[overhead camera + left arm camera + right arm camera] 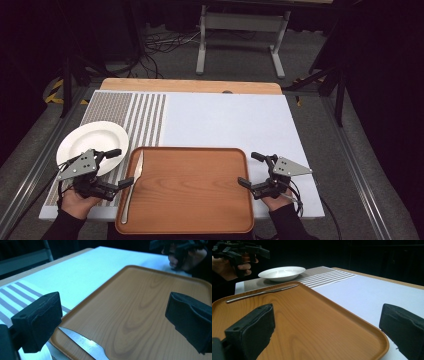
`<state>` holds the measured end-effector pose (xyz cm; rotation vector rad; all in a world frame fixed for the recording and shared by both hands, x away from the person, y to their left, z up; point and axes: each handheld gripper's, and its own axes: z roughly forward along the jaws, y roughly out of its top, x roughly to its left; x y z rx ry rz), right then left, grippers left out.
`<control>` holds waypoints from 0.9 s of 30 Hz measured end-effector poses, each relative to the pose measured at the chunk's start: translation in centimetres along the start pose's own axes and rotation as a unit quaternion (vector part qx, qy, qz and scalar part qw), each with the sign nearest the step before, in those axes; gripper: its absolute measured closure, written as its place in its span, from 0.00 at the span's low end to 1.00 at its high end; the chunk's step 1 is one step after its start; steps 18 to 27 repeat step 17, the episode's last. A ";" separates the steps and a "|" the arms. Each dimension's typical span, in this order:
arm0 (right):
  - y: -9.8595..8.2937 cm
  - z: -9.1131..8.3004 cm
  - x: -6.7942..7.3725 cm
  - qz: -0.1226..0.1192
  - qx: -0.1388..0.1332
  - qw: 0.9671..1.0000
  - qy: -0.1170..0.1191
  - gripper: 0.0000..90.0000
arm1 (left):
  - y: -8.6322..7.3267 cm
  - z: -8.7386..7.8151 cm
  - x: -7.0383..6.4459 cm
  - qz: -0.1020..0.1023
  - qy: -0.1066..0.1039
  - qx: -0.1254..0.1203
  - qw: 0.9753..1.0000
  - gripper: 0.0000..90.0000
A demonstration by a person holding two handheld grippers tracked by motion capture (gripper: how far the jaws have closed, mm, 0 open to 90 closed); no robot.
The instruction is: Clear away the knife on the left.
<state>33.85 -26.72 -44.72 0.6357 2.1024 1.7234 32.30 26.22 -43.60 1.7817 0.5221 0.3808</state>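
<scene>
A wooden tray (192,192) lies at the table's near edge. A metal knife (133,184) rests along its left side, blade pointing away; its blade (85,343) shows in the left gripper view and the whole knife (262,293) in the right gripper view. A white plate (92,141) sits on a striped placemat (145,117) to the left. My left gripper (120,167) hovers open over the tray's left rim, above the knife. My right gripper (251,169) stands open at the tray's right edge, nothing between its jaws.
A white mat (227,120) covers most of the table, with a wooden strip (190,86) along the far edge. Beyond the table stand a metal frame (242,35) and floor cables (160,45). The plate (282,273) sits past the tray's far corner in the right gripper view.
</scene>
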 end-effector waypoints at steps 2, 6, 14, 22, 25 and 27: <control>0.0 0.0 0.0 0.000 0.000 1.000 0.000 0.01 | -0.5 0.0 0.1 -0.012 0.000 -0.011 1.000 0.02; 0.0 -0.1 0.0 -0.001 -0.002 1.000 -0.002 0.01 | -2.5 -0.1 0.6 -0.055 0.006 -0.025 0.998 0.00; 0.0 -0.1 0.1 -0.001 -0.002 1.000 -0.003 0.01 | -2.9 -0.6 0.8 -0.041 0.020 -0.019 0.999 0.00; 0.0 -0.1 0.1 -0.001 -0.002 1.000 -0.004 0.01 | -2.8 -0.5 0.7 -0.045 0.019 -0.024 0.999 0.00; 0.0 -0.1 0.1 -0.001 -0.002 1.000 -0.004 0.01 | -2.8 -0.5 0.7 -0.045 0.019 -0.024 0.999 0.00; 0.0 -0.1 0.1 -0.001 -0.002 1.000 -0.004 0.01 | -2.8 -0.5 0.7 -0.045 0.019 -0.024 0.999 0.00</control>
